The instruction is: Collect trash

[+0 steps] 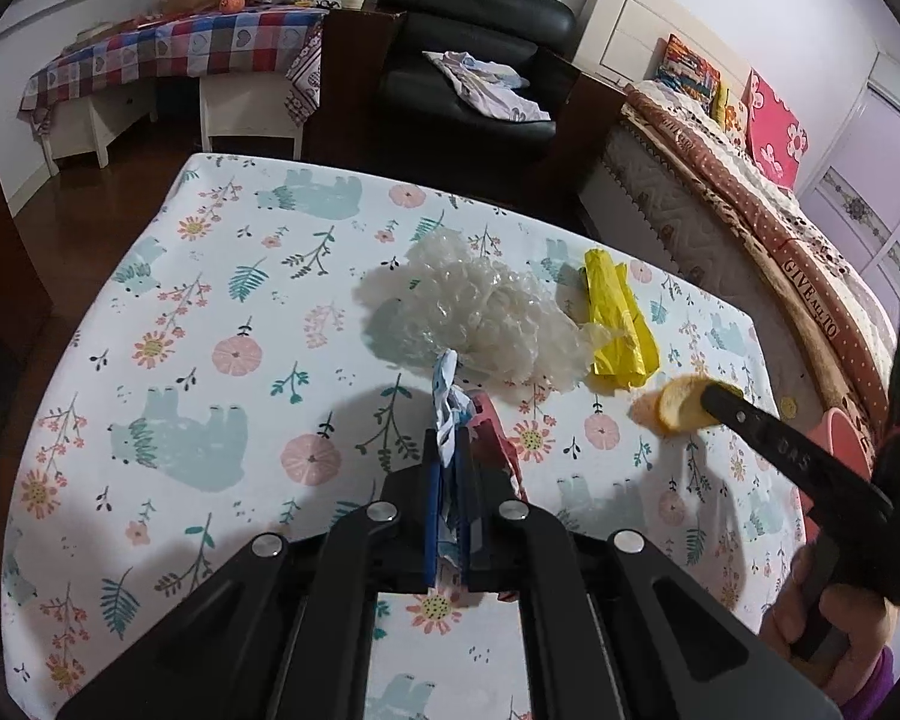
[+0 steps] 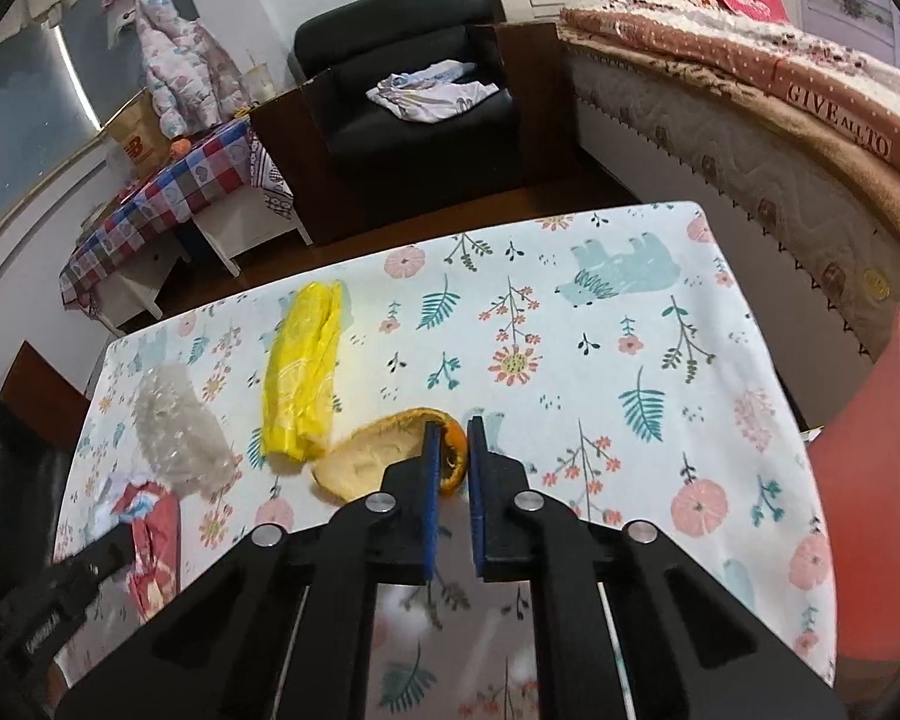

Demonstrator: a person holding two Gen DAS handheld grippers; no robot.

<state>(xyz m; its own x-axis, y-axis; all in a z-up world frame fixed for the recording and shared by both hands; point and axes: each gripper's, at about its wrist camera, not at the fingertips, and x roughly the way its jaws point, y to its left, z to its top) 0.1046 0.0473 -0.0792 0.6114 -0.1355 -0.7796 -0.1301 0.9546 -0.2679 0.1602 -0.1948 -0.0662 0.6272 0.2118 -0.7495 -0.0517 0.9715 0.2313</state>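
Note:
My left gripper point(image 1: 448, 444) is shut on a crumpled red, white and blue wrapper point(image 1: 450, 402), held just above the floral tablecloth point(image 1: 210, 312). The wrapper also shows in the right wrist view point(image 2: 150, 516). My right gripper point(image 2: 452, 429) is shut on an orange peel point(image 2: 384, 450), pinching its right edge; the peel shows in the left wrist view point(image 1: 678, 405) too. A clear bubble-wrap wad point(image 1: 468, 312) and a yellow plastic bag point(image 1: 618, 318) lie on the table beyond my left gripper; both show in the right wrist view, the wad point(image 2: 174, 426) and the bag point(image 2: 303, 372).
A pink bin point(image 2: 876, 480) stands at the table's right edge. Beyond the table are a black armchair point(image 1: 468, 42) with cloth on it, a bed point(image 1: 750, 192) to the right and a checked-cloth desk point(image 1: 168, 54) to the left.

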